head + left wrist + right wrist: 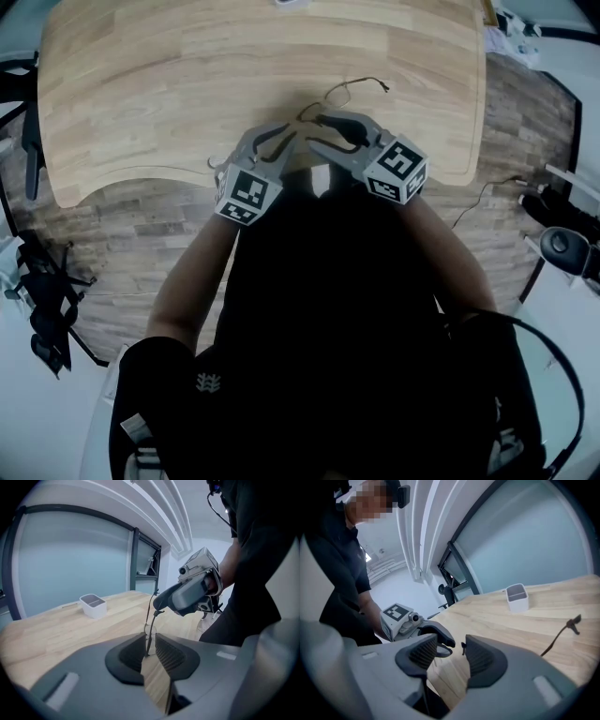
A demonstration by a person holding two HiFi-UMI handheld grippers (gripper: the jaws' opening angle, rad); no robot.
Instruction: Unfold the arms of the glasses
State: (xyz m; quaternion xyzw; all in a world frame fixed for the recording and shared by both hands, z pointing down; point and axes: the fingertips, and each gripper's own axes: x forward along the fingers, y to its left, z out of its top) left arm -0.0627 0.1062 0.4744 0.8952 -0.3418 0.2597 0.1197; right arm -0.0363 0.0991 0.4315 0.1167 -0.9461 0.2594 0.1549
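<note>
Tabletop (pixel 187 84) of pale wood fills the upper half of the head view. Its rounded near edge is just ahead of me, and wood-pattern floor (pixel 122 244) shows on either side. My forearms reach out from a dark shirt and meet over that near edge, each ending in a grey gripper with a black-and-white marker cube (pixel 248 195).

My left gripper (pixel 286 141) and right gripper (pixel 330 127) point toward each other, tips nearly touching, with the glasses (pixel 356 82) between them, above the wood.

In the left gripper view, my left gripper (pixel 149 644) has its jaws drawn narrow on the glasses (pixel 151 625). The thin dark frame stands upright between the ribbed pads, with the edge of a clear lens in the gap. The dark tip of the right gripper (pixel 159 604) meets the top of the frame.

In the right gripper view, my right gripper (pixel 451 653) has its jaws apart, and neither pad presses on anything. The tip of the left gripper (pixel 443 637) and a loop of lens rim show in the gap. A small hinge piece sits just beside one pad's inner face.

One thin arm (pixel 558 637) of the glasses runs out past that jaw, over the table.

A small white box (pixel 93 605) sits farther back on the wood, well apart from both grippers.
</note>
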